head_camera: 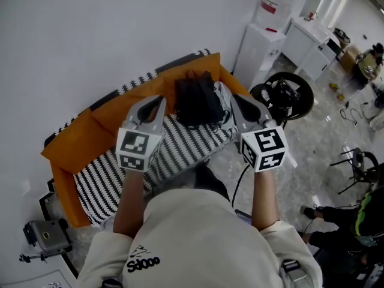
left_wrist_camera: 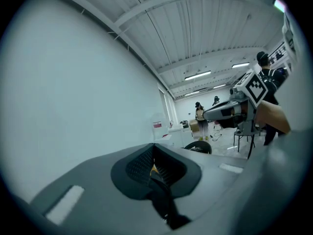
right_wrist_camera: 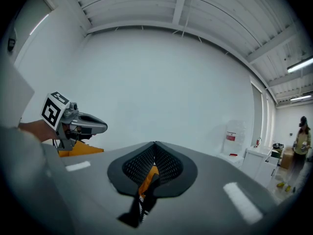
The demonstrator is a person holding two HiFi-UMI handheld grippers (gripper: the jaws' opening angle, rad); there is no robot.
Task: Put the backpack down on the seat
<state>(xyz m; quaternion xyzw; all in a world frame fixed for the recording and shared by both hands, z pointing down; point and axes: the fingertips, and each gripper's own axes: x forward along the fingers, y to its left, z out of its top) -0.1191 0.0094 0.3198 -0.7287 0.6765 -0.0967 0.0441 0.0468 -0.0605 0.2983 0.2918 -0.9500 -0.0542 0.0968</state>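
A black backpack (head_camera: 197,99) sits on the black-and-white striped seat (head_camera: 180,143) of an orange sofa (head_camera: 78,137), leaning against its backrest. My left gripper (head_camera: 157,103) is raised to the left of the backpack, jaws shut with nothing held. On the backpack's right, my right gripper (head_camera: 238,101) is raised and shut the same way. In the left gripper view the left gripper (left_wrist_camera: 153,152) points up toward the wall and ceiling, with the right gripper (left_wrist_camera: 234,107) beside it. The right gripper (right_wrist_camera: 155,149) likewise points up, with the left gripper (right_wrist_camera: 73,122) at its left.
A white water dispenser (head_camera: 264,35) and a white cabinet (head_camera: 309,41) stand right of the sofa. A black wheel-shaped rig (head_camera: 282,95) stands on the floor by the sofa's right end. A small grey case (head_camera: 45,236) lies at lower left. People stand farther off (left_wrist_camera: 199,114).
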